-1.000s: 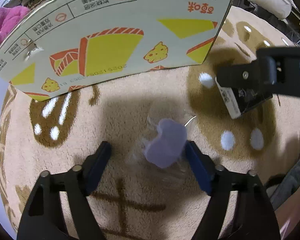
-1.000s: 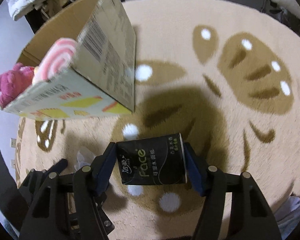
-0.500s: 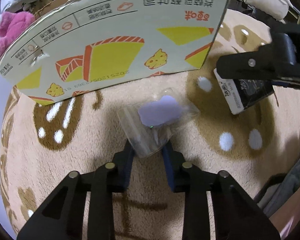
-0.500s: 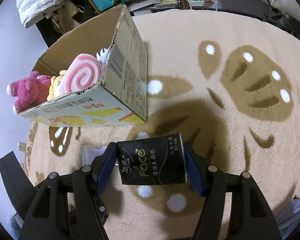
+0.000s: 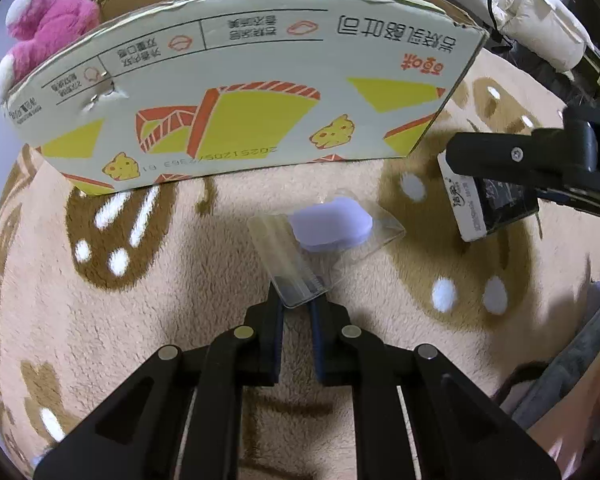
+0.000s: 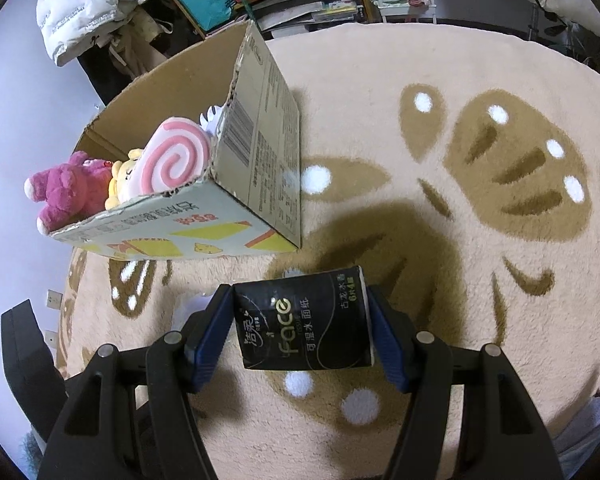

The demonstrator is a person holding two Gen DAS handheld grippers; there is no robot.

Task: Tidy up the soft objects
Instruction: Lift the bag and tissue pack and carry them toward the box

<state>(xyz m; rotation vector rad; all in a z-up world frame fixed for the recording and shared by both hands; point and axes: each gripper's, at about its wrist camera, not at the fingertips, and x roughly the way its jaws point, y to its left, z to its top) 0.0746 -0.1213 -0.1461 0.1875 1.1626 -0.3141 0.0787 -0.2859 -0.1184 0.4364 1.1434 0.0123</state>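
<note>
While a clear bag (image 5: 300,264) holding a lilac pad (image 5: 332,226) is pinched by its near edge between the narrowed fingers of the left gripper (image 5: 297,308) at frame centre, a black tissue pack (image 6: 304,326) is clamped between the blue pads of the right gripper (image 6: 302,330) (lower centre of its view). The cardboard box (image 6: 256,184) is seen at upper left on the patterned rug (image 6: 460,240), with a pink bear (image 6: 66,190) and a swirl cushion (image 6: 176,162) inside.
</note>
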